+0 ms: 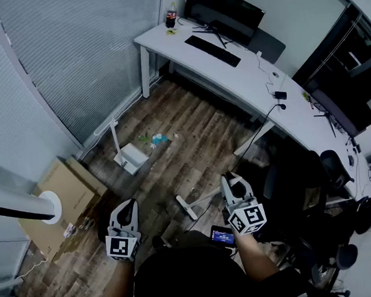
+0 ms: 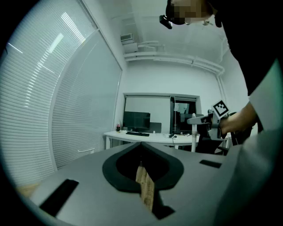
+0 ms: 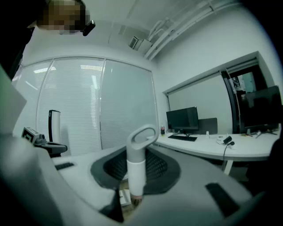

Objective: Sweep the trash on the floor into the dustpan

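A small heap of trash (image 1: 159,139) lies on the wood floor beside a white dustpan (image 1: 133,158), whose long handle (image 1: 114,135) stands upright. My right gripper (image 1: 232,186) is shut on the white broom handle (image 3: 136,170), which ends in a loop above the jaws. The broom head (image 1: 186,207) rests on the floor below and to the left of that gripper, well short of the trash. My left gripper (image 1: 128,207) hangs at the lower left, shut and holding nothing; in the left gripper view only floor shows through the slit between its jaws (image 2: 141,148).
A long white desk (image 1: 258,85) with monitor, keyboard and a bottle (image 1: 171,15) runs along the back right. A cardboard box (image 1: 62,189) leans against the blinds at left. A black office chair (image 1: 301,192) stands right of me.
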A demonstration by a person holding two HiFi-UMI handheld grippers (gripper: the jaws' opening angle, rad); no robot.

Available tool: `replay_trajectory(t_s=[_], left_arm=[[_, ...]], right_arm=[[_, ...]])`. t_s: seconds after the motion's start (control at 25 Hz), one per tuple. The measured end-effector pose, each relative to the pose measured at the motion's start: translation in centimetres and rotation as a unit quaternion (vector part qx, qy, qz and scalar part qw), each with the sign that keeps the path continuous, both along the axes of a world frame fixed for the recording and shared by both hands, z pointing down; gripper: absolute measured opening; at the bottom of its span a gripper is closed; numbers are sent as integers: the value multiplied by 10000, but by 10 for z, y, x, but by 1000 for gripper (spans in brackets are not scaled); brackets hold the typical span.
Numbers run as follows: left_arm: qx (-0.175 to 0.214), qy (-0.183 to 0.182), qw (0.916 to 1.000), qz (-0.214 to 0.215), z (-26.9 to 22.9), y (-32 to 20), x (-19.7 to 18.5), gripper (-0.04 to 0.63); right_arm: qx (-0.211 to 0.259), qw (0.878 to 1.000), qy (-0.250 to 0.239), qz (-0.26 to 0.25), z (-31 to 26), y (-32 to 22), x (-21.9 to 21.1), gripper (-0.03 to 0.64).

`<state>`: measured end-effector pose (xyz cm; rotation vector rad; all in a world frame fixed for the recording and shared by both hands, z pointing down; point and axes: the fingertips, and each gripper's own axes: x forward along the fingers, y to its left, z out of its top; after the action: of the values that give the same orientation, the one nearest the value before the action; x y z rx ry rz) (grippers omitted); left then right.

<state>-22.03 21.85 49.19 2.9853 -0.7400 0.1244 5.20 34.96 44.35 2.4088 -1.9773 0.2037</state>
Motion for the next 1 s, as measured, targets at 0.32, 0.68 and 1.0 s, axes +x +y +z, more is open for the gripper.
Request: replay_trajectory(t_s=[0.32,0.68,1.0], left_arm=[[-128,357,9986,-365,-38,44,12,-6],[-224,309,9974,-605,-40,79,3,-6],[-190,259,9970,-710,-41,106,3,-6]], right_arm=[[129,9985,-113,-511,-5,34,-28,74],[313,9957,-278,-832,2,67,-36,75],[382,9962,-198,-763,-6,92,-14,75]])
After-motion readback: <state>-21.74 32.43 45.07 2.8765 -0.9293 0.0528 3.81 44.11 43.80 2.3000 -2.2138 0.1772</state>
